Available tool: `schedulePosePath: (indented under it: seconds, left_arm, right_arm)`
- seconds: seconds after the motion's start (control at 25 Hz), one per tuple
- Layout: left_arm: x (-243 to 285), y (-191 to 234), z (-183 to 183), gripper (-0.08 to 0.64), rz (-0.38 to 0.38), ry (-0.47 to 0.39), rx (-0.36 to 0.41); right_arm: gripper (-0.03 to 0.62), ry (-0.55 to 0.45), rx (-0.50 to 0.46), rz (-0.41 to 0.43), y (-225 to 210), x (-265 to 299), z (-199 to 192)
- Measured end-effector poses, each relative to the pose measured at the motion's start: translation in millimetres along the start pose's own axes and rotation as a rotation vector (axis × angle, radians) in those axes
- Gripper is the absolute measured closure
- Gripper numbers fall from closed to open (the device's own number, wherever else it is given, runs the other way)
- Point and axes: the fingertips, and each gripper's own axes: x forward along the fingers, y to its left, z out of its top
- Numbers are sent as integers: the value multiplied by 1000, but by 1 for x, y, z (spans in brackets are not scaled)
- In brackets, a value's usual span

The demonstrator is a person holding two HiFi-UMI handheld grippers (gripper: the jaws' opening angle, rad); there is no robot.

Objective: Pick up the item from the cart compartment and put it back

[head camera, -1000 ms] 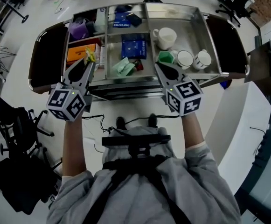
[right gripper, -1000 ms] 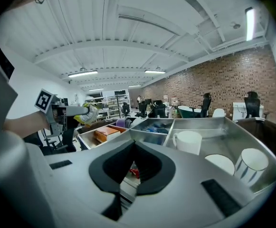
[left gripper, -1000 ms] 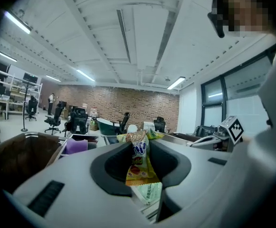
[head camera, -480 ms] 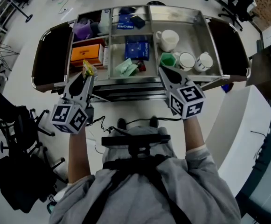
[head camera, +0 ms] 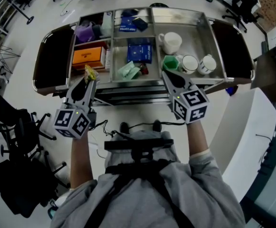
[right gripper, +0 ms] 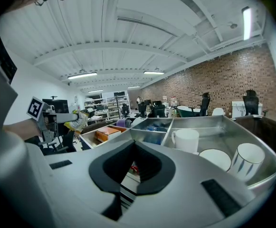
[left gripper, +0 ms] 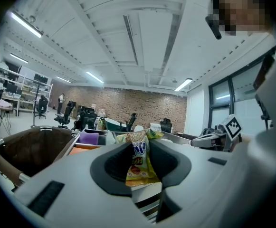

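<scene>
A small yellow snack packet point(head camera: 90, 72) point(left gripper: 138, 161) stands upright between the jaws of my left gripper point(head camera: 88, 77) point(left gripper: 138, 148), which is shut on it. The packet hangs just in front of the steel cart's front rim point(head camera: 128, 82), near the compartment holding an orange box point(head camera: 87, 57). My right gripper point(head camera: 166, 74) point(right gripper: 134, 146) is shut on nothing and sits at the front rim by the green cup point(head camera: 169, 62). The right gripper view also shows the packet point(right gripper: 78, 120) off to the left.
The cart's compartments hold a purple pouch point(head camera: 84, 32), blue coffee boxes point(head camera: 139, 51), a pale green packet point(head camera: 128, 70) and three white mugs point(head camera: 173, 41). Dark brown panels point(head camera: 50, 58) close both cart ends. Black office chairs point(head camera: 14, 127) stand at the left.
My left gripper has drawn back toward me with the yellow packet, from above the orange box's compartment to in front of the cart's rim. The right gripper has stayed put.
</scene>
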Motion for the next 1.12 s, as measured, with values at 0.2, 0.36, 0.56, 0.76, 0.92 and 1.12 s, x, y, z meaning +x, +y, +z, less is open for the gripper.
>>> schedulePosePath:
  seconds: [0.2,0.36,0.56,0.76,0.92,1.12]
  left_arm:
    - [5,-4,4,454,-7,11,22]
    - [16,-2,10,454,-25,29,43]
    - [43,0,21,454,-63,62,91]
    - [80,3,41,454,-114,84,164]
    - [115,5,53,454,-171,117,208]
    - [166,4,60,454,-246,184,294]
  right_arm:
    - [583,-5,4,3,0,0,2]
    - [583,-12,1,9,0,4,7]
    - [583,-14,-19,25,2,14,14]
    - [583,-19,-43,40,4,25,26]
    - [583,-21,-54,47,5,34,36]
    - [583,-18,-52,48,4,45,44]
